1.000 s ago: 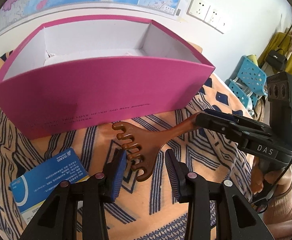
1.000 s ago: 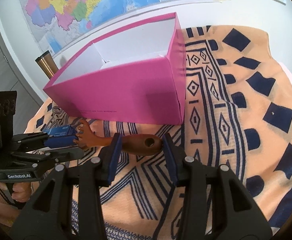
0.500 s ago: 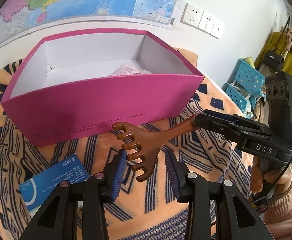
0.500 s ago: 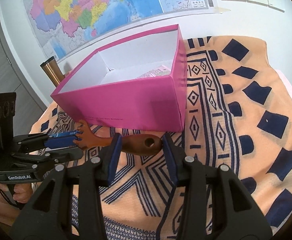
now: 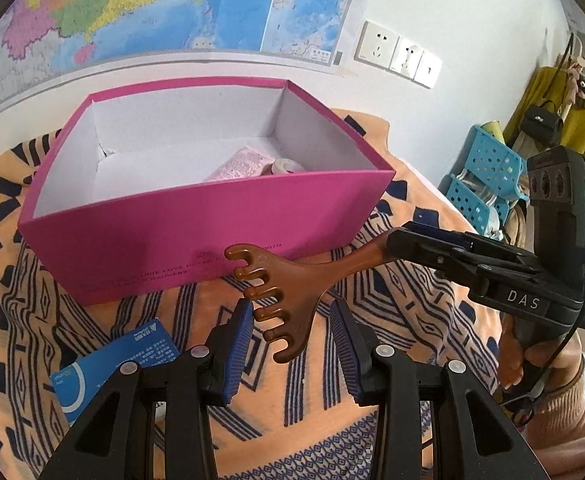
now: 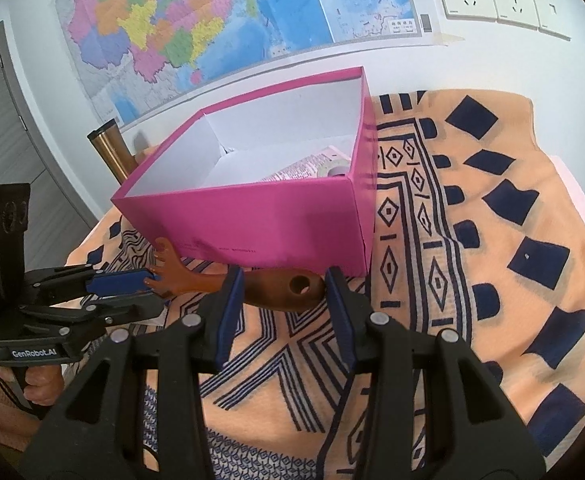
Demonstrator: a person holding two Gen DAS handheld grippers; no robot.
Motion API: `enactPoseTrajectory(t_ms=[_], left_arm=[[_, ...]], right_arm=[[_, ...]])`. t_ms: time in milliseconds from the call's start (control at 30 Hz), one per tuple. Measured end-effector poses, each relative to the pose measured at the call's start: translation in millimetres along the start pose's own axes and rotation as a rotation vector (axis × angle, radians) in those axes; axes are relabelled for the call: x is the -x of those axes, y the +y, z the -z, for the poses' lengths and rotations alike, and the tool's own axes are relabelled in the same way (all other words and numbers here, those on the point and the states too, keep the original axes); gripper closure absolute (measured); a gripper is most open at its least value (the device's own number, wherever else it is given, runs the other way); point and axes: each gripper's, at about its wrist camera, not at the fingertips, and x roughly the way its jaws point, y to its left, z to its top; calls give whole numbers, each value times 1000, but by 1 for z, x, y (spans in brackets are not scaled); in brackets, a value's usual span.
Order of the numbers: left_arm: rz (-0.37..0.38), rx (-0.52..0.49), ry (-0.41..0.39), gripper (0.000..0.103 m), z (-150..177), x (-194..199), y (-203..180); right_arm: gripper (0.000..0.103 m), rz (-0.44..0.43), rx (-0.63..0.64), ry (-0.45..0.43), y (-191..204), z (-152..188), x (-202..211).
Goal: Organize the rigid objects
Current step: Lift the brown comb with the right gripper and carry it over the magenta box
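Note:
A brown wooden comb (image 5: 292, 292) with a claw-shaped head hangs in the air in front of the pink box (image 5: 196, 240). My right gripper (image 6: 284, 276) is shut on its rounded handle end (image 6: 284, 290), which has a hole in it. My left gripper (image 5: 290, 308) holds the toothed head, one pad tip against the teeth and the other against the back edge. In the right wrist view the left gripper (image 6: 154, 292) meets the head from the left. The open box (image 6: 252, 220) holds a pink tube and a roll of tape (image 5: 288, 166).
A blue card packet (image 5: 120, 356) lies on the patterned orange cloth (image 6: 492, 260) at the near left. A copper flask (image 6: 110, 148) stands behind the box's left corner. Blue baskets (image 5: 488, 172) sit off the right edge. A map and wall sockets hang behind.
Both grippers have risen together with the comb between them. The box now sits lower in both views and its contents have come into sight.

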Motion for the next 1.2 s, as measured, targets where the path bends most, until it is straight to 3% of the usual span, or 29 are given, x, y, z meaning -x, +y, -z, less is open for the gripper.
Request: enactPoseTrajectory(t_ms=[1200], left_arm=[[-12,-21,-101,64,-22,21,-4]], right_arm=[[58,4,48,-66,8,-23,11]])
